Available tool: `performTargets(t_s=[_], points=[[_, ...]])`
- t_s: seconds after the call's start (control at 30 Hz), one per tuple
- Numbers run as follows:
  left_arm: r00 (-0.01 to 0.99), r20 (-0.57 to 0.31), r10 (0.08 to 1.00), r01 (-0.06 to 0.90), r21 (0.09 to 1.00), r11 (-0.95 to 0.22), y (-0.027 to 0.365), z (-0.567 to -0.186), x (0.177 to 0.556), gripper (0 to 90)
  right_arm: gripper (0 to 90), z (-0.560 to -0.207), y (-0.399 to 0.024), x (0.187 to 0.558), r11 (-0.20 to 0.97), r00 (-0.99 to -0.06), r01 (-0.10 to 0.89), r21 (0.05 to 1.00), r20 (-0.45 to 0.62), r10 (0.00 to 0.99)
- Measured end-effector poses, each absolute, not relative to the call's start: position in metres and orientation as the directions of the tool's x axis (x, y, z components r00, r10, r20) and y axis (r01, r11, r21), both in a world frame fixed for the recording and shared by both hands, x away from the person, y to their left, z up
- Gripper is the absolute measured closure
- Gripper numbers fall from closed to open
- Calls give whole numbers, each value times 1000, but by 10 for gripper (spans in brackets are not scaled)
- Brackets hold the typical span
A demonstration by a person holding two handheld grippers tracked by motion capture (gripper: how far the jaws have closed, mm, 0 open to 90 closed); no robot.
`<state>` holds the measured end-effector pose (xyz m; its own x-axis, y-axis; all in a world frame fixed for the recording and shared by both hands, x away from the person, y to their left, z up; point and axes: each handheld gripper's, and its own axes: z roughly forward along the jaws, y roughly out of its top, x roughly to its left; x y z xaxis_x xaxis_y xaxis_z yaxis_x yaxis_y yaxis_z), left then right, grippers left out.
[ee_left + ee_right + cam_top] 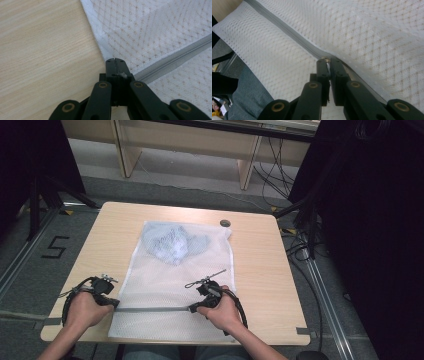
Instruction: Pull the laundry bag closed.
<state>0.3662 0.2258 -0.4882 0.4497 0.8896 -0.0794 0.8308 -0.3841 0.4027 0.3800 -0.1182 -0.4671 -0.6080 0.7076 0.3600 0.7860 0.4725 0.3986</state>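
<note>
Light wooden table (100, 245), white mesh bag (170, 285) flat on it

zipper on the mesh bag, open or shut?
Shut from the left gripper to the right gripper: zipper is one flat grey line. Further right, cannot tell.

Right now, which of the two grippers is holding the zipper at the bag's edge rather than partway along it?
The left gripper. It pinches the grey zipper where it starts at the mesh bag's left edge beside bare table; the right gripper grips farther along, mesh on both sides.

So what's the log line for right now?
left gripper: shut on bag edge | right gripper: shut on zip pull | zip: partly closed
</note>
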Motion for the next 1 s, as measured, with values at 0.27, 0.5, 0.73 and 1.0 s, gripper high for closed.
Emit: performTargets(t_s=[0.27, 0.5, 0.73, 1.0], points=[[442, -81, 893, 833, 406, -376, 225, -488, 366, 900, 871, -467, -125, 381, 468, -604, 789, 398, 359, 712], [437, -82, 896, 834, 408, -370, 224, -488, 366, 900, 870, -466, -130, 381, 459, -600, 790, 406, 361, 714], [438, -84, 895, 833, 412, -369, 224, -489, 366, 900, 870, -465, -132, 380, 461, -601, 788, 408, 348, 719], [439, -84, 895, 833, 411, -370, 224, -489, 366, 900, 871, -464, -137, 380, 459, -591, 797, 392, 350, 727]])
